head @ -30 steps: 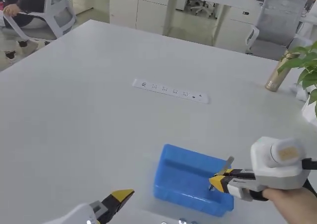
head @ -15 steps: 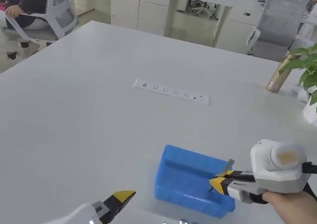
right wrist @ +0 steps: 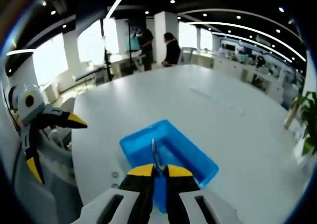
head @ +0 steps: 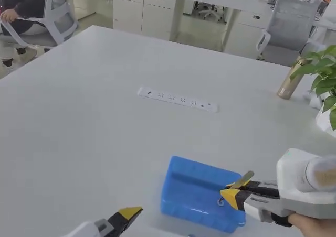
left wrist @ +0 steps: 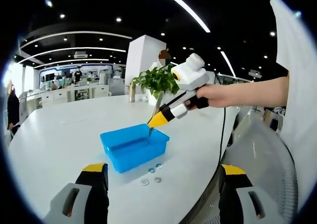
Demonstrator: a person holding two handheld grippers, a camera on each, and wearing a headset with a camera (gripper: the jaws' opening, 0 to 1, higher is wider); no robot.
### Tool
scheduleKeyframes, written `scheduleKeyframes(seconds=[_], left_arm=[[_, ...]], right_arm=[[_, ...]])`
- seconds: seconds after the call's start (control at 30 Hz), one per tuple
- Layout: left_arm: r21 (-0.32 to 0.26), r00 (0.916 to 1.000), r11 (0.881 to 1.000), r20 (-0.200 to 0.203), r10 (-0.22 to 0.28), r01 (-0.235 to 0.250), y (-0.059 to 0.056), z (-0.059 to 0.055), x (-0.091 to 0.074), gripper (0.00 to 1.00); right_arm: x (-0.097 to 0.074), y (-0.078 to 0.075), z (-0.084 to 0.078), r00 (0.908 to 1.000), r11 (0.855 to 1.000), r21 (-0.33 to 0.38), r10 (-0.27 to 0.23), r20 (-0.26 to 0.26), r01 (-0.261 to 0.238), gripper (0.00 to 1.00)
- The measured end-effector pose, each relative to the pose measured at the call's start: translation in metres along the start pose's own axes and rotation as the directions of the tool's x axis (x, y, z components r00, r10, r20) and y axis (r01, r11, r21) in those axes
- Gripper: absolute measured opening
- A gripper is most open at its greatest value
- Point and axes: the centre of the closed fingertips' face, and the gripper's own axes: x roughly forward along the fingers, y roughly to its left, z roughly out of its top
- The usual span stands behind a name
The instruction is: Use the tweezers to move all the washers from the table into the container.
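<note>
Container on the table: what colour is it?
The container is plain bright blue, with no pattern; it shows best in the left gripper view.

The right gripper [head: 227,196] is seen slightly lower against the blue container [head: 185,180] than a second ago, its yellow tips brought nearer the inside of the container's right end. Its white body is shifted a little to the right and appears larger in the head view. The tweezers [head: 243,180] clamped in it are laid somewhat flatter. The left gripper [head: 131,213] is set a touch lower at the bottom edge. The whole scene is shifted slightly by the camera.
</note>
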Motion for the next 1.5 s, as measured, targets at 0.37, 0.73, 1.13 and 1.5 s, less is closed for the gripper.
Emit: scheduleKeyframes(seconds=[0.37,0.73,1.13,1.5], left_arm=[[0.009,0.9997,1.0,-0.025,-0.001,0.001,-0.001,-0.004,0.0,0.92],[0.016,0.9992,1.0,-0.039,0.004,-0.003,0.001,-0.008,0.0,0.89],[0.022,0.9988,1.0,-0.048,0.01,-0.009,0.003,-0.01,0.0,0.87],[0.03,0.9983,1.0,-0.058,0.005,-0.003,0.002,-0.012,0.001,0.86]], right_arm=[[0.0,0.046,-0.02,0.9918,0.991,0.057,0.121,-0.041,-0.119,0.04],[0.02,0.053,-0.052,0.9808,0.974,0.17,0.168,-0.098,-0.15,0.04],[0.03,0.05,-0.061,0.9829,0.985,0.133,0.13,-0.131,-0.112,0.05],[0.033,0.05,-0.059,0.9805,0.981,0.152,0.145,-0.133,-0.124,0.05]])
